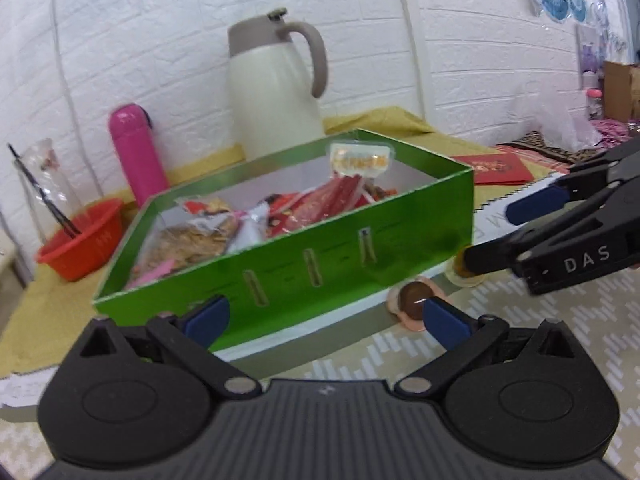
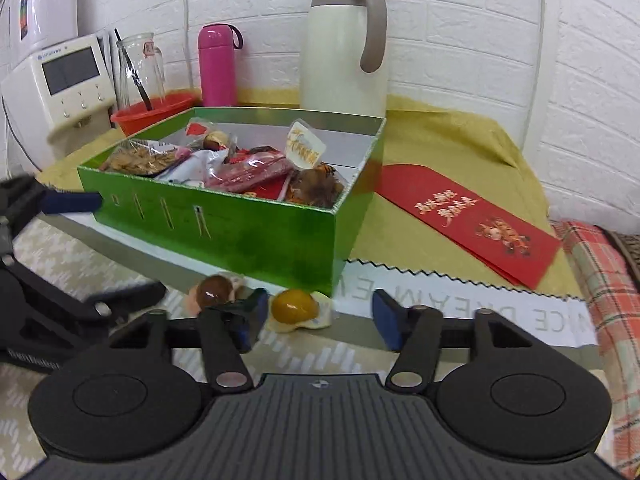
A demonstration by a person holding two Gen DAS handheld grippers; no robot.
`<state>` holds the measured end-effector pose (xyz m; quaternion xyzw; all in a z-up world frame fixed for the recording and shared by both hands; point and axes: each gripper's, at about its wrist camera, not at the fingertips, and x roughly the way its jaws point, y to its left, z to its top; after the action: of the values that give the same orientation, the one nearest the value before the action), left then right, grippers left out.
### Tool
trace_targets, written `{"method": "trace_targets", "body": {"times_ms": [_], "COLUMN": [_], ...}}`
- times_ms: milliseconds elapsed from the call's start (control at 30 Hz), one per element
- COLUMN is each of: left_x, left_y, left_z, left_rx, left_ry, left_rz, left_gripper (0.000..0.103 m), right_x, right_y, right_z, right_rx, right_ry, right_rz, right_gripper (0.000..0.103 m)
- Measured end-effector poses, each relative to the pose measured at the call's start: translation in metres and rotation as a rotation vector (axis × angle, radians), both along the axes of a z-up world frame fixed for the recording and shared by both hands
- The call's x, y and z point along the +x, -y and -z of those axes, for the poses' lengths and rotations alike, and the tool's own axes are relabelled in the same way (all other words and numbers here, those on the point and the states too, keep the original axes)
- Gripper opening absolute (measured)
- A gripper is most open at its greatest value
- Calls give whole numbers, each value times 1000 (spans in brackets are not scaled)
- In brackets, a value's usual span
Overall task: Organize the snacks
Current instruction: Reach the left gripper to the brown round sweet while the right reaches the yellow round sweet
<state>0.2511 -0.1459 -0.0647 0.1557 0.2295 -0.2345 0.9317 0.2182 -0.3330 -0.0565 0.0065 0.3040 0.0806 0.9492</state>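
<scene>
A green box (image 1: 312, 256) (image 2: 256, 236) holds several packaged snacks. Two loose snacks lie on the table in front of it: a brown jelly cup (image 2: 215, 290) (image 1: 414, 298) and a yellow jelly cup (image 2: 294, 307), which is partly hidden in the left wrist view (image 1: 464, 270). My right gripper (image 2: 318, 318) is open, with the yellow cup between and just beyond its fingers. It also shows in the left wrist view (image 1: 496, 236). My left gripper (image 1: 324, 318) is open and empty, facing the box wall; the brown cup sits by its right finger.
Behind the box stand a cream thermos jug (image 2: 346, 48), a pink bottle (image 2: 218, 66), a glass jar (image 2: 140, 68) and a red bowl (image 2: 156, 114). Red envelopes (image 2: 472, 224) lie to the right on the yellow cloth. A white appliance (image 2: 60, 84) is at the left.
</scene>
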Motion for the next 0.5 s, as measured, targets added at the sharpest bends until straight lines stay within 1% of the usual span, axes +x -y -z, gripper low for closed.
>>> {"method": "trace_targets", "body": {"times_ms": [67,100,133,200,267,300,367,433,467,500], "left_x": [6,8,11,14,14,13,6,6,8,9], "left_y": [1,2,5,8,6,5,6,12,16,18], "left_z": [1,2,4,10,13,12,10,11,13,14], "left_rx": [-22,-25,-8,18,-6,-20,-18,10,37,44], "left_ry": [-15,-19,-19,-40,-85,-83,-39,-36,-53,-64], "left_rz": [21,21,18,52,100,112,123,135,139,141], "left_gripper": [103,103,103,103,103,103,103,103,103,103], "right_x": [4,7,9,12,11,10,12,16,17,17], "right_y": [-1,-3,-4,-4,0,3,8,6,2,-4], "right_z": [3,5,6,11,14,14,14,14,15,16], "right_rx": [53,54,46,25,18,29,62,39,9,-20], "right_ry": [-14,-24,-31,-65,-57,-53,-51,-49,-47,-44], "right_rz": [-28,-36,-32,-45,-58,-65,-63,-55,-57,-67], "right_gripper": [103,103,103,103,103,103,103,103,103,103]}}
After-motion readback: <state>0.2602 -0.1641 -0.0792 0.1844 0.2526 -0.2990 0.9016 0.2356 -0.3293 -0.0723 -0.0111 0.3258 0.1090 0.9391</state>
